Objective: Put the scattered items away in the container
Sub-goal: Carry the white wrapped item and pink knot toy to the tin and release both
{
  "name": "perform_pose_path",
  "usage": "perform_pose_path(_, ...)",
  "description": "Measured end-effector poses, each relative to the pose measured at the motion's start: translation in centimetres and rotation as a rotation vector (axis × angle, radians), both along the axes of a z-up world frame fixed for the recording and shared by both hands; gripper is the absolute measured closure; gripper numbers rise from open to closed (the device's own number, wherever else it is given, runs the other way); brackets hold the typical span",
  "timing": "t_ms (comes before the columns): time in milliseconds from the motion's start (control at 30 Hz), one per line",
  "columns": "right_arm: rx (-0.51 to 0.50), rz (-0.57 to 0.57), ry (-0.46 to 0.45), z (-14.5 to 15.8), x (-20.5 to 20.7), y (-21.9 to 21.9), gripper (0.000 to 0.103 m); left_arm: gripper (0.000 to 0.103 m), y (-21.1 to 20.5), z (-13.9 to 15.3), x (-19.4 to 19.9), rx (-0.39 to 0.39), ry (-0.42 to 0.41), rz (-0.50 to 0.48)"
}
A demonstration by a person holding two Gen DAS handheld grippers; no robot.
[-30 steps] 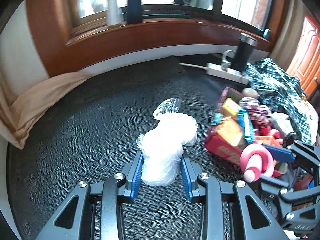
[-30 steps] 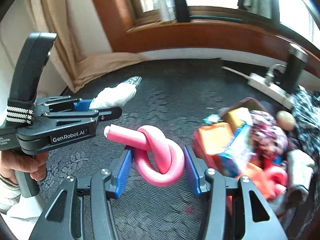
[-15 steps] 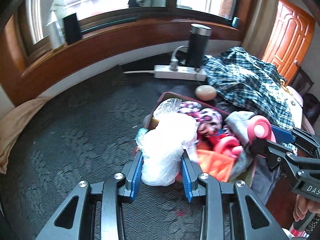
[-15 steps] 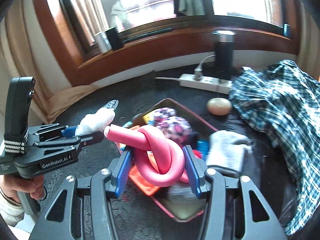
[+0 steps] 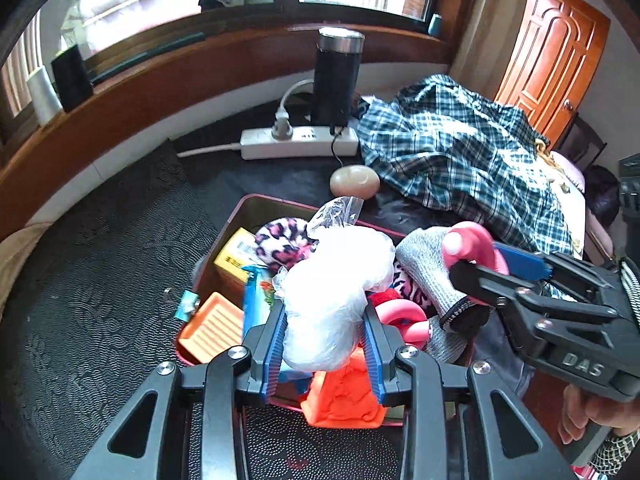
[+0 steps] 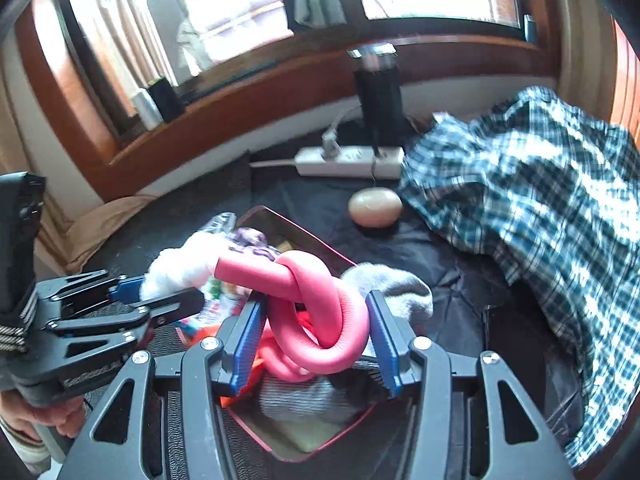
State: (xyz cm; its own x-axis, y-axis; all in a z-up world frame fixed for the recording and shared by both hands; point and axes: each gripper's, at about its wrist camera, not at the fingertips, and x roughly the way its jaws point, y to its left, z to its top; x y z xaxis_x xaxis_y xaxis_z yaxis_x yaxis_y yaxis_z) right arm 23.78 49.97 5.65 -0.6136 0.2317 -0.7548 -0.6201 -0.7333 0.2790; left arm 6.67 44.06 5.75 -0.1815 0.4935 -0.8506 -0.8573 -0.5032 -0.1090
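Left wrist view: our left claw (image 5: 325,336) is clenched on a white plastic bag bundle (image 5: 334,296), held above the red container (image 5: 256,204); the bundle's long axis runs away from the camera, its clear twisted tail pointing toward the beige egg-shaped object (image 5: 354,181) on the dark surface (image 5: 100,280). Below it the container is crowded with a yellow box (image 5: 236,254), a pink-spotted fuzzy item (image 5: 280,240), an orange ridged tray (image 5: 210,330) and a grey sock (image 5: 424,264). Our right claw (image 5: 486,258) enters from the right, carrying the knotted pink foam tube (image 5: 466,242). Right wrist view: the right claw (image 6: 314,334) grips the pink foam tube (image 6: 320,312) between its blue pads, over the container (image 6: 304,236); the tube's free end points left, toward the left claw (image 6: 152,294) and its white bundle (image 6: 180,264). A plaid shirt (image 6: 540,200) lies beyond, beside a white power strip (image 6: 348,162)
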Motion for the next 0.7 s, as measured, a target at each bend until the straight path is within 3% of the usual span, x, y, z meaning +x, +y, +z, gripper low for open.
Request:
perform_pose_path(167, -0.103, 0.022, -0.030, -3.9, -0.8, 0.8, 0.049, 0.066, 0.6, -2.1, -0.1, -0.045, -0.016, -0.004)
perform_pose_path(500, -0.112, 0.070, -0.072, -5.3, -3.8, 1.2, 0.049, 0.066, 1.0, -3.4, -0.7, -0.077, -0.040, 0.010)
perform_pose_path(633, -0.110, 0.083, -0.085, -5.2, -3.7, 1.1, 0.049, 0.054, 1.1, -3.3, -0.7, -0.077, -0.064, 0.009)
perform_pose_path(700, -0.107, 0.088, -0.090, -4.9, -3.6, 1.0, 0.047, 0.041, 1.0, -3.1, -0.5, -0.078, -0.068, 0.010)
